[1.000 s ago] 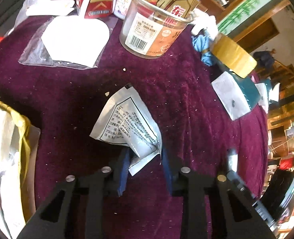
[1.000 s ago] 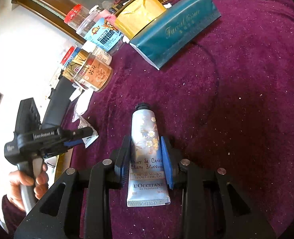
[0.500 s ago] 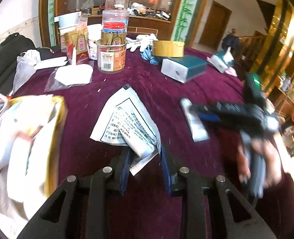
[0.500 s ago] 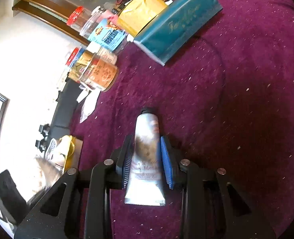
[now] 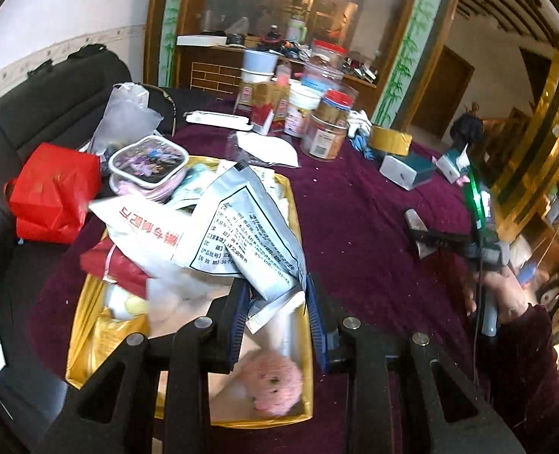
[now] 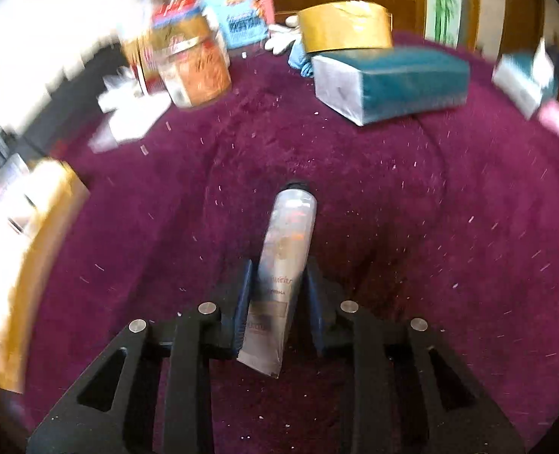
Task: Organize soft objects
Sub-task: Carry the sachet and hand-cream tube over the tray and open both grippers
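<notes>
My left gripper is shut on a grey printed sachet and holds it above the gold box, which is full of soft items: a white packet with red print, a pink fluffy ball. My right gripper is shut on a hand cream tube, lifted over the purple tablecloth. The right gripper with the tube also shows in the left wrist view, to the right of the box.
Jars, a tape roll and a teal tissue pack stand at the table's far side. A red bag and a lidded container lie beside the box. The tissue pack lies ahead of the tube.
My left gripper has carried the sachet left, from over the bare cloth to above the gold box. My right gripper has lifted the tube and swung toward the box.
</notes>
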A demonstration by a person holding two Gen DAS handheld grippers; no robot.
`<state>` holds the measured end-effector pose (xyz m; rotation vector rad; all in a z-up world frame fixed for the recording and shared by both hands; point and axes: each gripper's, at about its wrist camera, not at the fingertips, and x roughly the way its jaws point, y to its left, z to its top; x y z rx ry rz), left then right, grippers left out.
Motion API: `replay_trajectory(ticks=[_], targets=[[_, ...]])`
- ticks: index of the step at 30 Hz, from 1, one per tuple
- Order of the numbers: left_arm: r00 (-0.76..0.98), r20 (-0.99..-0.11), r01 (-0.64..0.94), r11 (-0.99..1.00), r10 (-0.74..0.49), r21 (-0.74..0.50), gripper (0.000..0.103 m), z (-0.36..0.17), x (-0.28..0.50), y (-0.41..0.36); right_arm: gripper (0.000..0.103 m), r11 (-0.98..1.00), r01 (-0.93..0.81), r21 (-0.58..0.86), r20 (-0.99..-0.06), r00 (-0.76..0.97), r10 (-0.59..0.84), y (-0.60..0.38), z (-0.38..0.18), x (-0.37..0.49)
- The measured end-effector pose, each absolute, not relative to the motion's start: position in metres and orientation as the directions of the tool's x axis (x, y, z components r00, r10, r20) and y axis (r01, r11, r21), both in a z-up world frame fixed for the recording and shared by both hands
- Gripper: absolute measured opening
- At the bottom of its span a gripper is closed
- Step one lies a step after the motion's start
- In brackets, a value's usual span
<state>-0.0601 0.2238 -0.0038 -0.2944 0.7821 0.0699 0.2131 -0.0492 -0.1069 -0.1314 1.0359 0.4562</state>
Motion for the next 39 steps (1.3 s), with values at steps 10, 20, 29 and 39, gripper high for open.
replay_trajectory(ticks=[10, 20, 29, 39], targets=[[0.726, -0.676, -0.137, 0.938, -0.124, -0.319, 0.032, -0.005, -0.077, 0.252, 0.021, 0.945, -0.327, -0.021, -0.867, 0.476, 0.145, -0.031, -0.106, 0.209], [0.731, -0.672, -0.157, 0.929, -0.119, -0.335, 0.034, -0.016, -0.080, 0.288, 0.017, 0.791, -0.419, 0.446, -0.756, 0.295, 0.584, 0.016, -0.058, 0.168], [0.687, -0.666, -0.029, 0.905, -0.290, -0.424, 0.036, -0.032, -0.072, 0.297, 0.018, 0.533, -0.558, 0.637, -0.594, 0.086, 0.800, 0.146, -0.017, 0.120], [0.654, -0.689, 0.033, 0.921, -0.313, -0.388, 0.060, -0.013, -0.059, 0.293, 0.019, 0.578, -0.674, 0.461, -0.709, 0.113, 0.697, 0.221, -0.022, 0.107]])
